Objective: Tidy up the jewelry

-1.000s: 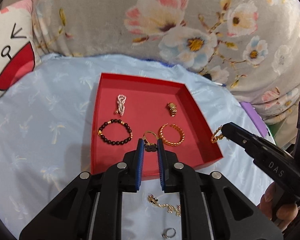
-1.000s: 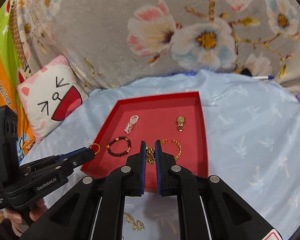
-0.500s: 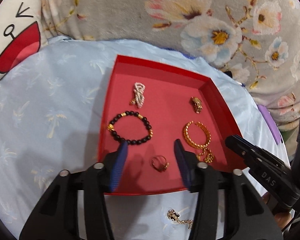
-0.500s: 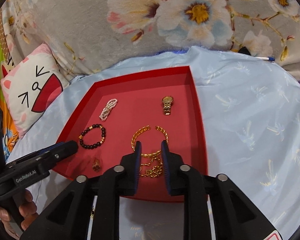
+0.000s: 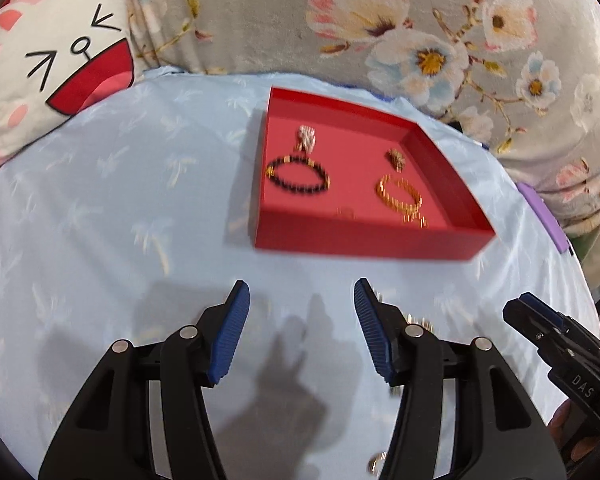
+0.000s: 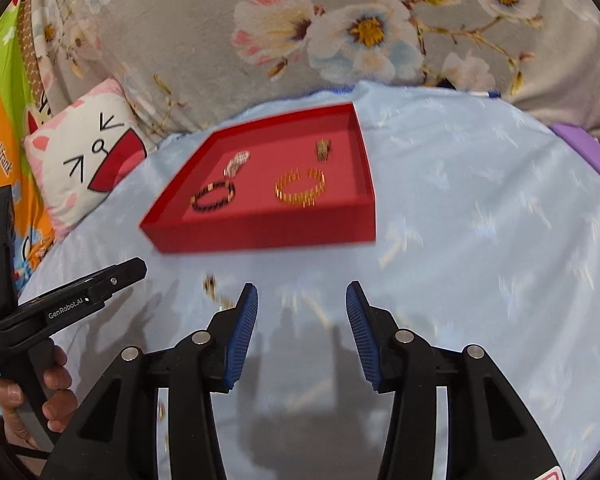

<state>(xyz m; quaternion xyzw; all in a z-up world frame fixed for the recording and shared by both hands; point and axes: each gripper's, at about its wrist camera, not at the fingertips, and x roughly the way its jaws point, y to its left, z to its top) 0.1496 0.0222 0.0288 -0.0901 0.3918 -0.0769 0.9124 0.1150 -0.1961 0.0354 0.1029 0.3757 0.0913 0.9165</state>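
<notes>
A red tray [image 5: 364,240] on the pale blue cloth holds a black bead bracelet [image 5: 298,178], a pearl piece [image 5: 306,140], a gold bangle [image 5: 398,196], a small gold charm [image 5: 396,159] and a small ring [image 5: 345,212]. My left gripper [image 5: 302,312] hovers over bare cloth just before the tray's front wall, its jaws opening with nothing between them. My right gripper [image 6: 300,308] hangs likewise in front of the tray [image 6: 260,232], jaws opening and empty. A loose gold chain [image 6: 216,292] lies on the cloth between the two grippers. Motion blurs both views.
A cat-face pillow [image 5: 56,64] lies at the far left, with a floral blanket [image 5: 380,20] behind the tray. A purple object [image 5: 542,216] sits at the cloth's right edge. A small ring [image 5: 376,462] lies near me. A hand [image 6: 56,384] holds the left gripper [image 6: 138,270].
Both grippers were shut on jewelry over the tray. They opened, leaving the ring and a gold chain inside, then drew back and down to the cloth in front of the tray.
</notes>
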